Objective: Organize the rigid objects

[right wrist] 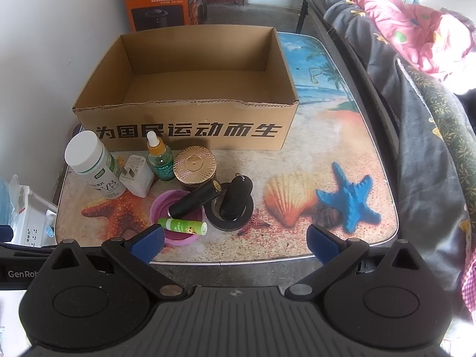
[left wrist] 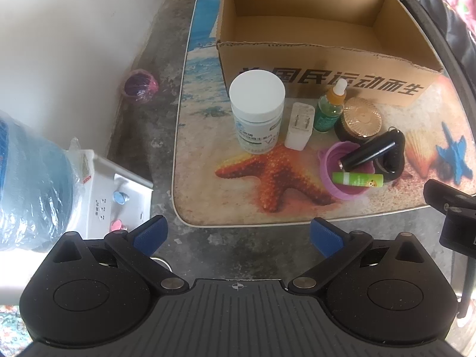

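Observation:
An empty cardboard box (right wrist: pixel 190 125) (left wrist: pixel 327 68) stands at the back of the printed table. In front of it sit a white-capped bottle (right wrist: pixel 92 166) (left wrist: pixel 257 110), a white charger (right wrist: pixel 136 175) (left wrist: pixel 299 126), a green dropper bottle (right wrist: pixel 160 157) (left wrist: pixel 328 110) and a gold-lidded jar (right wrist: pixel 195 166) (left wrist: pixel 358 123). A purple cup (right wrist: pixel 178 217) (left wrist: pixel 346 172) carries a black tube (right wrist: pixel 195 199) (left wrist: pixel 369 153) and a green lip balm (right wrist: pixel 182 226) (left wrist: pixel 357 179). A black key fob (right wrist: pixel 236 199) rests on a tape roll (right wrist: pixel 230 211). My left gripper (left wrist: pixel 236 235) and right gripper (right wrist: pixel 235 244) hang open before the table's near edge, holding nothing.
A bed with dark and pink bedding (right wrist: pixel 416 74) runs along the table's right side. An orange appliance box (right wrist: pixel 163 0) stands behind the table by the white wall. Left of the table are a water jug (left wrist: pixel 29 184) and a white dispenser (left wrist: pixel 119 202) on the concrete floor.

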Demonstrator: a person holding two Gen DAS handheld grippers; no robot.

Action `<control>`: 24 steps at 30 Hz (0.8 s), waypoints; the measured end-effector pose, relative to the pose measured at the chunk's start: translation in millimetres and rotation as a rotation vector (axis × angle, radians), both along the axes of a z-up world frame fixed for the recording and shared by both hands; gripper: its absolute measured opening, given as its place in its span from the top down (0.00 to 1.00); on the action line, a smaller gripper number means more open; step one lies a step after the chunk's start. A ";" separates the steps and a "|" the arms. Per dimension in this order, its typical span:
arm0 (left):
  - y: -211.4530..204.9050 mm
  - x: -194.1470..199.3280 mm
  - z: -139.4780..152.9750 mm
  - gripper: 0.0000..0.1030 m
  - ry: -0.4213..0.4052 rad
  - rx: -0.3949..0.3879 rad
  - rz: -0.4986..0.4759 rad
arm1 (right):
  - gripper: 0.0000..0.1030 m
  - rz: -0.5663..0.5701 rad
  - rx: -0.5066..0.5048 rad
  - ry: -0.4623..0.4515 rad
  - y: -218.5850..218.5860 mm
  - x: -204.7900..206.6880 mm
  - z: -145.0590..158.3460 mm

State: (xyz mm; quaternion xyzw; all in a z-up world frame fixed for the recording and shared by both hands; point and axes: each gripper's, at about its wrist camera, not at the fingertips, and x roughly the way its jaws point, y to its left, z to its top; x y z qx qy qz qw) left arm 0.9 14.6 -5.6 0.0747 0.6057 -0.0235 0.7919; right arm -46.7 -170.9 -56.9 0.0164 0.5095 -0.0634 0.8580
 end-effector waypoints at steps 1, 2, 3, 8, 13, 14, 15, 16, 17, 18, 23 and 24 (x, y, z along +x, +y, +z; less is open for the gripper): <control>0.5 0.5 -0.5 0.01 0.001 0.000 0.001 | 0.00 0.000 0.000 0.000 0.2 0.0 0.0; 0.8 1.1 -1.1 0.01 0.003 0.001 0.002 | 0.00 0.000 0.000 0.001 0.0 0.5 0.2; 1.2 1.5 -1.5 0.01 0.005 0.001 0.004 | 0.00 0.000 0.000 0.002 0.0 0.4 0.1; 2.0 2.3 -1.8 0.01 0.006 0.001 0.006 | 0.00 0.003 0.000 0.005 0.2 0.7 0.0; 0.6 2.3 -3.6 0.01 0.008 0.005 0.002 | 0.00 0.003 -0.001 0.004 1.2 1.9 0.1; 0.5 2.3 -3.7 0.01 0.009 0.006 0.002 | 0.00 0.004 0.000 0.003 1.3 2.0 0.1; 0.4 2.3 -3.8 0.01 0.009 0.006 0.002 | 0.00 0.003 -0.001 0.003 1.2 1.9 0.1; 0.4 2.3 -3.9 0.01 0.009 0.007 0.002 | 0.00 0.003 -0.001 0.003 1.2 2.0 0.1; 0.4 2.3 -3.9 0.01 0.009 0.007 0.002 | 0.00 0.003 -0.001 0.004 1.2 2.4 0.1; 0.1 2.2 -4.3 0.01 0.009 0.008 0.003 | 0.00 0.003 -0.001 0.003 1.3 2.3 0.1; 0.1 2.1 -4.4 0.01 0.009 0.008 0.002 | 0.00 0.000 -0.002 0.001 0.7 2.8 0.2; 0.1 2.0 -4.3 0.01 0.009 0.008 0.001 | 0.00 0.000 -0.002 0.000 0.4 2.9 0.1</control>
